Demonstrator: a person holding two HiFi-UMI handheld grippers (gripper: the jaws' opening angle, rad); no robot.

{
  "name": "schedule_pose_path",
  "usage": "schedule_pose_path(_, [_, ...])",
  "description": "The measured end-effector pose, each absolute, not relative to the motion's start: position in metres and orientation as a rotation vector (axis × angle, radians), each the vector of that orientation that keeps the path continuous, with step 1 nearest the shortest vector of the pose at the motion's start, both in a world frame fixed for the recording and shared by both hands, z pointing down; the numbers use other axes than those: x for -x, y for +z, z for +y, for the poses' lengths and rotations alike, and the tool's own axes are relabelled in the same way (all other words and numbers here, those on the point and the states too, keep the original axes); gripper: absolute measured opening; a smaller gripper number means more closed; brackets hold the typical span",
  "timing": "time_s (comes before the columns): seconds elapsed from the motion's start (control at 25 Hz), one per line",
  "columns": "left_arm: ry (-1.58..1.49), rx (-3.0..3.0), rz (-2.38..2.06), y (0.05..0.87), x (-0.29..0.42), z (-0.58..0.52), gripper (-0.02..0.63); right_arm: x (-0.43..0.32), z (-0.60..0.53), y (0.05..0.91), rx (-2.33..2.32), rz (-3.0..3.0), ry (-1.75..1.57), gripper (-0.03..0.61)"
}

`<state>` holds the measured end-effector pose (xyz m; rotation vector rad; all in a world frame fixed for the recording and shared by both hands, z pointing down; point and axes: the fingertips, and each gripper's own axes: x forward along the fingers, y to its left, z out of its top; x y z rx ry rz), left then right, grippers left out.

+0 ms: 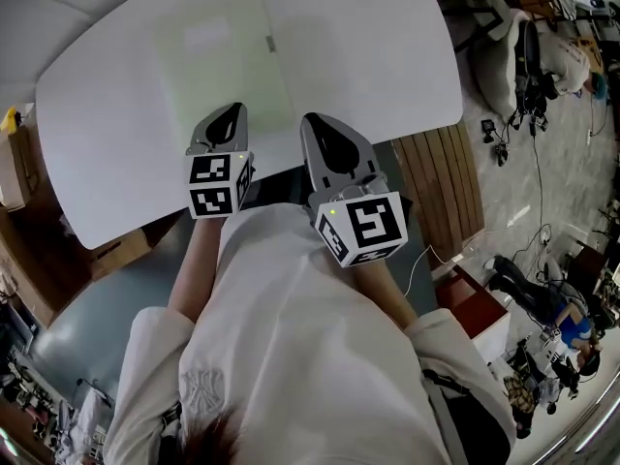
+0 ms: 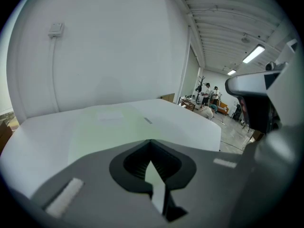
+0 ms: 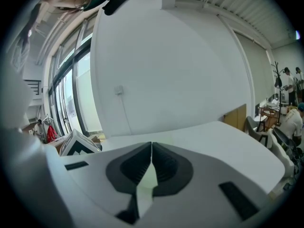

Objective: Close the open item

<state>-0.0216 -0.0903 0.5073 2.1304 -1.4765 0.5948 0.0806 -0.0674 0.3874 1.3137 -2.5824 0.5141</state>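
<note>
My left gripper point(image 1: 231, 114) hangs at the near edge of the white table point(image 1: 387, 56), its jaws pressed together with nothing between them. Just ahead of it, the pale green item point(image 1: 221, 66) lies flat on the table, with a small grey tab point(image 1: 271, 44) at its right edge. Beside the left gripper, my right gripper point(image 1: 318, 124) has its jaws pressed together too, gripping nothing.

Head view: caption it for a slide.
Left tool and right tool, both shut, before a pale green item on a white table.
</note>
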Motion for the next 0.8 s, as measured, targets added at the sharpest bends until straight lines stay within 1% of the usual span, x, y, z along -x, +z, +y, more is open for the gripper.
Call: schedule_pose_path(0.8, [0.423,-2.11,-1.605,0.466,0.051,-0.11,0.006,-0.057,-0.083,0.394,-1.208,-2.582,0.497,0.009])
